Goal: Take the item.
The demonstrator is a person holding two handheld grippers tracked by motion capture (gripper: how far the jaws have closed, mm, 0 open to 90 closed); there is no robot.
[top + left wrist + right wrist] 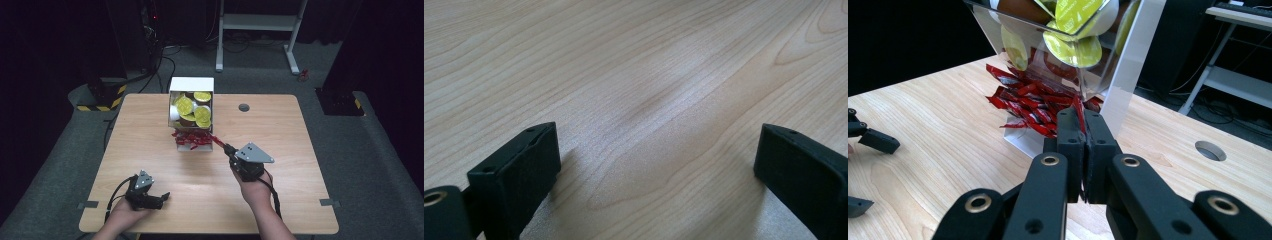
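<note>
Right gripper [1083,125] is reaching toward the dispenser [191,107], jaws grasping a red sachet [1079,111]; left gripper [656,165] is resting released on the counter [634,75].

Pale wood-grain counter [664,65]: smooth, faint satin sheen. Clear plastic dispenser box [1120,75]: glossy, white opaque side panel. Round yellow-green capsule lids [1079,50]: smooth foil look. Small red sachets [1023,102]: shiny, crinkled film. Black right tongs [1084,145]: matt plastic, brass-coloured metal rivets.

1 table [280,195]; 1 dispenser box [192,83]; 2 tools; roughly 5 green-lidded capsules [184,105]; red sachets [192,139] uncountable.
</note>
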